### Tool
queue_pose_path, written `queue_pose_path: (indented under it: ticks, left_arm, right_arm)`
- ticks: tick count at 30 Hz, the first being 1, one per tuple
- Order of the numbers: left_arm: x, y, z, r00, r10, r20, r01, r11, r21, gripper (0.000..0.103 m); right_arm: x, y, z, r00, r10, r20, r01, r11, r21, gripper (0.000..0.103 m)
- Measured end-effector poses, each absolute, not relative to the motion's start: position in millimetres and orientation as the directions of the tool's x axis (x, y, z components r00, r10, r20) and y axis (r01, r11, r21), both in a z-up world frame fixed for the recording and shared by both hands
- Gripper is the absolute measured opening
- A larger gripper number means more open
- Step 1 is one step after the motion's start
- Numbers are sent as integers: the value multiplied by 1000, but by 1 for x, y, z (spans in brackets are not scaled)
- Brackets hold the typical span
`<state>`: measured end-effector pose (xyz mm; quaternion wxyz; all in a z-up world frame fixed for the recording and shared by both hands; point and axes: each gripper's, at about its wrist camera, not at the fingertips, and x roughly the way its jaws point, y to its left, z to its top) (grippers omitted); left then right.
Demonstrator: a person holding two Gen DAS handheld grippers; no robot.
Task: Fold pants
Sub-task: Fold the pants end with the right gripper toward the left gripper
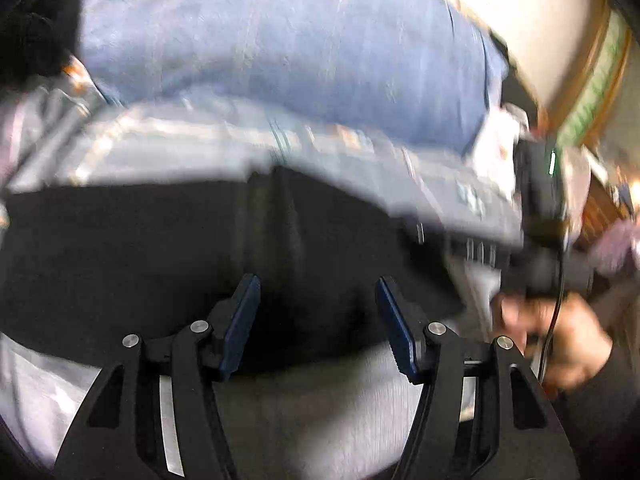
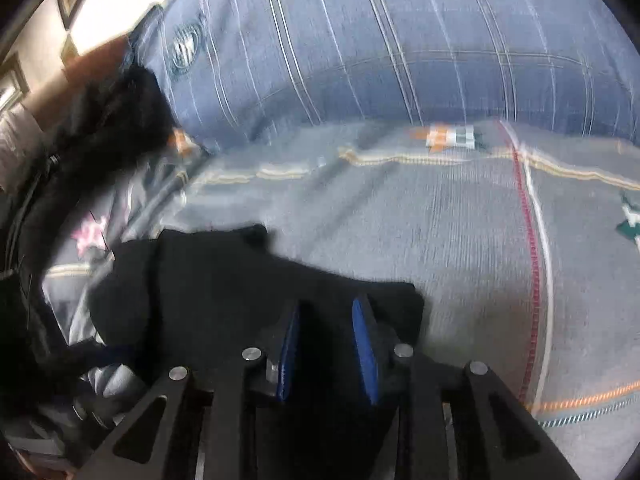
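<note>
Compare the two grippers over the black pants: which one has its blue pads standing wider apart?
The left gripper: its pads gape wide over the black pants. The right gripper shows only a narrow gap.

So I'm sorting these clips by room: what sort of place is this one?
Most likely a bedroom, with the work done on a bed. The black pants lie on a grey patterned bedspread, and a big blue striped pillow sits just behind. A wooden frame, perhaps furniture, shows at the edge.

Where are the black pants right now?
The black pants lie on the grey bedspread, just ahead of both grippers, with the blue striped pillow behind.
</note>
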<state>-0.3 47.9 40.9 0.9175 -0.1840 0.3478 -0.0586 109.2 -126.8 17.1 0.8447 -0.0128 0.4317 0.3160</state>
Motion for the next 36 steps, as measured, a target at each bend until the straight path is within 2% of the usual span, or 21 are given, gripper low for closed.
queue_pose_path:
  ticks: [3,5,8,9,10,11,12,13,16,20,23,25,27,29,33,36]
  left_arm:
    - [10,55,71,802,-277,-529,46,912,-408,60]
    - [33,51,80,775,-362,-518,121,889,-441,60]
    - [67,47,69,708,-446,-548,147,852,-503,60]
    - [79,47,57,673,-454,-584,127,849,-513,60]
    - [89,48,39,628,-416,-658,72,873,-483,59]
    - [94,51,26,601,-391,-697,32,883,-468,53]
    - [93,59,10,600,-389,-699,2,874,-485,34]
    - [92,67,12,612,-399,-683,-30,851,-524,32]
    - [91,71,12,609,-423,-672,-28,834,-551,32]
    - [87,67,17,624,-397,-673,-26,850,-526,32]
    - [81,68,15,634,-394,-665,-38,844,-535,32]
    - [82,69,14,640,-394,-660,-39,841,-540,32]
    - [81,69,13,644,-393,-656,-40,839,-542,32]
    - [81,67,14,646,-385,-659,-35,848,-530,32]
    - [72,67,18,651,-373,-661,-32,857,-515,32]
    - [57,66,21,653,-388,-651,-20,850,-527,32]
  right_arm:
    - [108,-131,16,419,545,-727,-530,796,291,30]
    - [109,-131,17,414,551,-725,-531,793,299,30]
    - [110,-134,17,415,554,-722,-523,794,309,30]
    - [109,-134,17,417,552,-722,-524,795,305,31]
    - [111,-134,21,417,550,-723,-526,795,302,32]
    - [110,-132,21,419,547,-725,-529,796,295,33]
    - [109,-130,21,419,545,-726,-532,796,290,33]
    - [109,-130,21,416,544,-729,-533,795,289,34]
    - [109,-128,22,416,539,-732,-536,796,281,35]
    - [104,-128,32,435,520,-735,-523,811,264,35]
    - [81,-136,47,447,585,-677,-553,775,304,35]
    - [65,-130,37,384,574,-723,-601,750,276,35]
    - [53,-120,15,342,491,-801,-636,748,187,36]
    - [48,-117,18,362,492,-792,-655,739,160,38]
    - [53,-129,21,335,543,-770,-632,736,243,38]
    - [49,-128,25,352,530,-771,-636,740,218,38]
